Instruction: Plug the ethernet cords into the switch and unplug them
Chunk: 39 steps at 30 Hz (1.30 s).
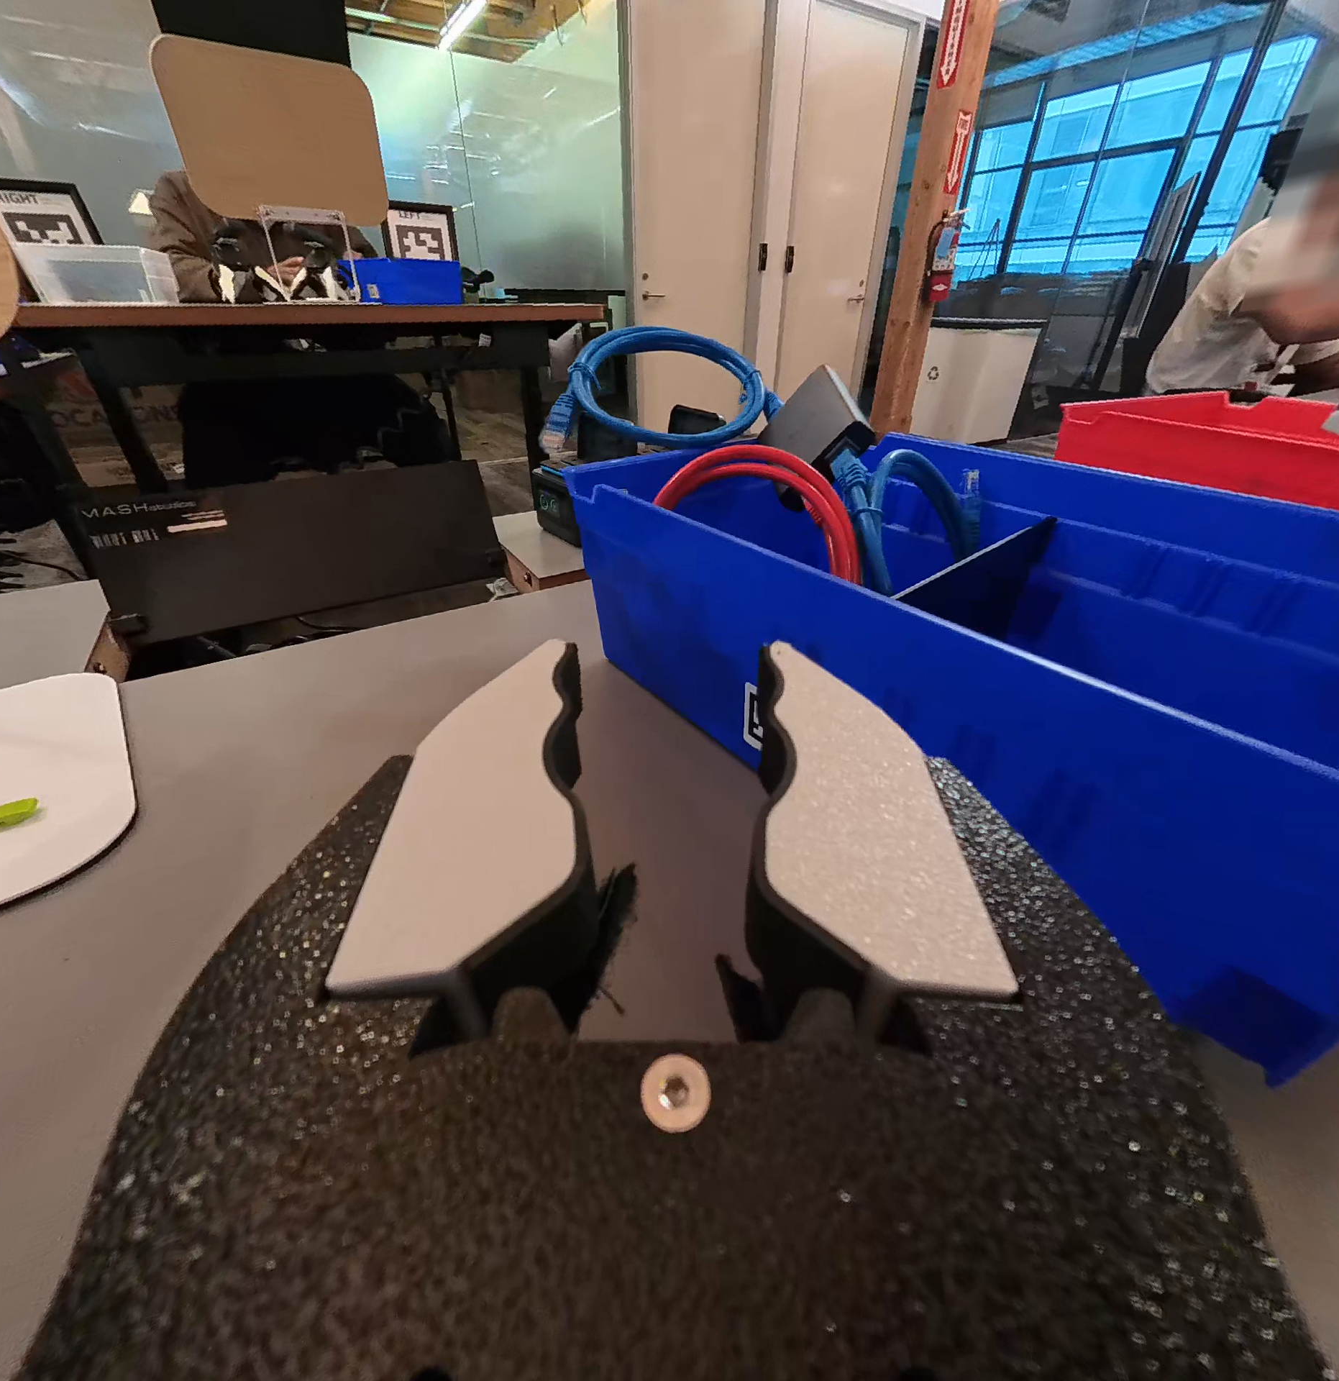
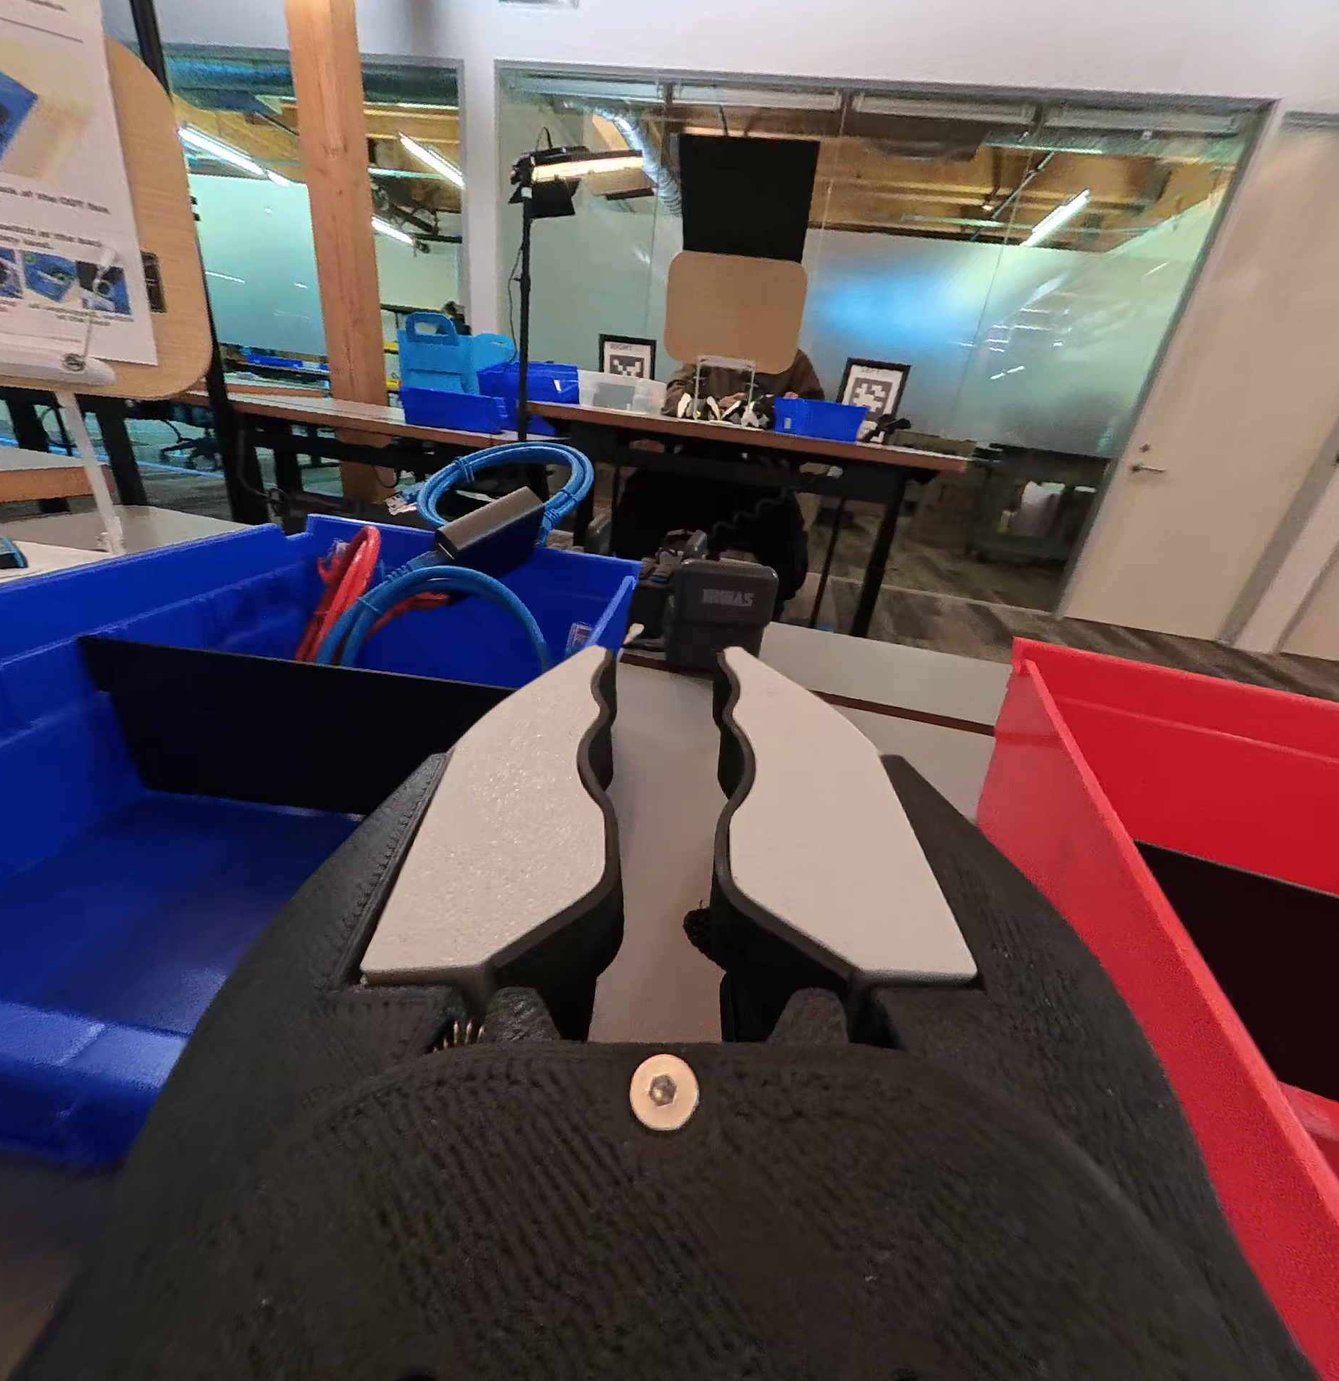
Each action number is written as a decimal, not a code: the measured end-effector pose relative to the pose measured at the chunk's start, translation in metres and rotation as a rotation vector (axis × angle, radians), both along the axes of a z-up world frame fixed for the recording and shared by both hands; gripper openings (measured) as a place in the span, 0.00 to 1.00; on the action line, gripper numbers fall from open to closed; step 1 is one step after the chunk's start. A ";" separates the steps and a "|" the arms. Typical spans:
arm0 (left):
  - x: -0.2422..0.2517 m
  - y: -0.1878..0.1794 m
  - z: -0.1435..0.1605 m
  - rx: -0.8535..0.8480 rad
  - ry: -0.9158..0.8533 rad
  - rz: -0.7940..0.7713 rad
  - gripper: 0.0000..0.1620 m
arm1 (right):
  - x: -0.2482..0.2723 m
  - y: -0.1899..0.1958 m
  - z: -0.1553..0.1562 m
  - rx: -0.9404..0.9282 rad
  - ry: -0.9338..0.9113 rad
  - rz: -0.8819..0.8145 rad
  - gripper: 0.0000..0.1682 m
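My left gripper (image 1: pixel 670 657) is open and empty, low over the grey table (image 1: pixel 278 747), just left of a blue bin (image 1: pixel 950 732). The bin's far compartment holds coiled red cable (image 1: pixel 786 478), blue cables (image 1: pixel 913 493) and a dark grey box (image 1: pixel 816 411), behind a black divider (image 1: pixel 988 568). My right gripper (image 2: pixel 666 661) is open and empty, hovering between the blue bin (image 2: pixel 128 859) on its left and a red bin (image 2: pixel 1174 785) on its right. The blue cables (image 2: pixel 457 598), red cable (image 2: pixel 345 583) and grey box (image 2: pixel 495 527) show past the divider (image 2: pixel 278 717).
A white board (image 1: pixel 46 777) with a green clip (image 1: pixel 9 814) lies at the left. The red bin (image 1: pixel 1212 441) stands behind the blue one. A black device (image 2: pixel 719 613) sits at the table's far edge. A person works at a far desk (image 2: pixel 726 441). An instruction sheet (image 2: pixel 54 187) stands left.
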<state>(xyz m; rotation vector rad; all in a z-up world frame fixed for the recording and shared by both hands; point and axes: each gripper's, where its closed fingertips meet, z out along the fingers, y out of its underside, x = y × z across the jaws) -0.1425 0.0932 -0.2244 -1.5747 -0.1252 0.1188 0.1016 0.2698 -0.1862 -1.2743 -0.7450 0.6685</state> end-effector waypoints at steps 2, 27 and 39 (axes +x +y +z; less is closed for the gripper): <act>0.002 0.001 0.000 -0.007 0.023 0.003 0.27 | 0.001 0.000 -0.001 -0.007 -0.003 -0.008 0.14; 0.005 -0.009 0.013 0.095 0.093 0.029 0.00 | -0.029 -0.045 -0.024 -0.137 -0.168 0.315 0.00; 0.002 -0.011 0.017 0.133 0.112 0.043 0.00 | -0.088 -0.014 0.021 0.012 -0.527 0.315 0.16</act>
